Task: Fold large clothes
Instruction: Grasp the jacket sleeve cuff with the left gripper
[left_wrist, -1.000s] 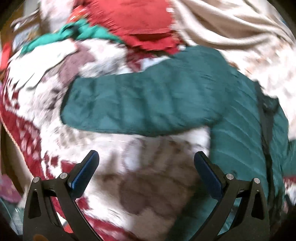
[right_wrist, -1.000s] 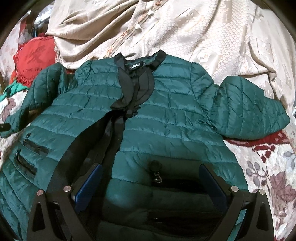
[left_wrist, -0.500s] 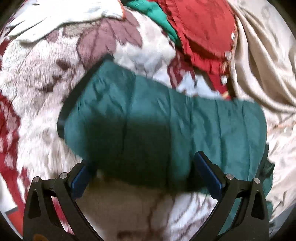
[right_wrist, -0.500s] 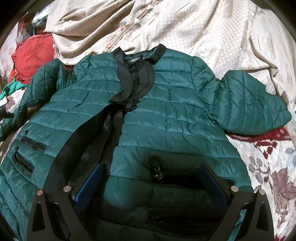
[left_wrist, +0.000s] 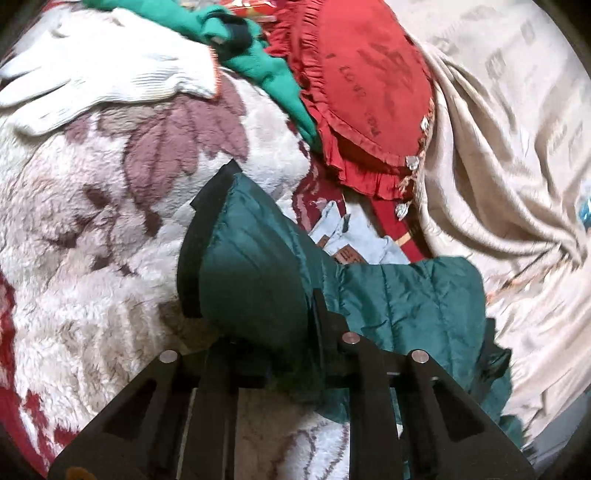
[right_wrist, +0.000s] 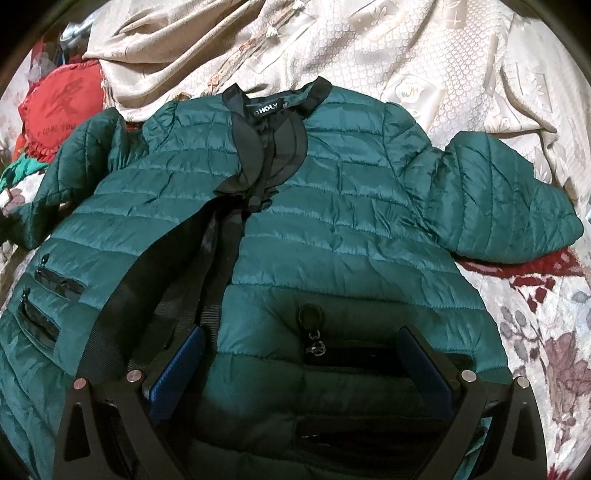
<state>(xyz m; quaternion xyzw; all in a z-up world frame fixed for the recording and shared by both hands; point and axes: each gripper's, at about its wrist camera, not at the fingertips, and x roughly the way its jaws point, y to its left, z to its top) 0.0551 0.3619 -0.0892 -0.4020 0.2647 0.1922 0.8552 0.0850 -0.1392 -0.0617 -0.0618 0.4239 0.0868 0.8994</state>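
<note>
Closing on the sleeve (left_wrist: 258, 288) of the dark green quilted jacket (right_wrist: 332, 221), the left gripper (left_wrist: 291, 332) had the bunched cuff pinched between its jaws, the black cuff edge flaring just beyond them. Over the jacket's lower front the right gripper (right_wrist: 299, 365) hovered with jaws wide apart and nothing between them. The jacket lay spread face up on the floral blanket (left_wrist: 74, 258), its other sleeve (right_wrist: 509, 206) reaching toward the blanket's right side. Beyond the collar, crumpled beige fabric (right_wrist: 406, 55) crowded the far edge; a red frilled cushion (left_wrist: 369, 96) sat at the far left.
</note>
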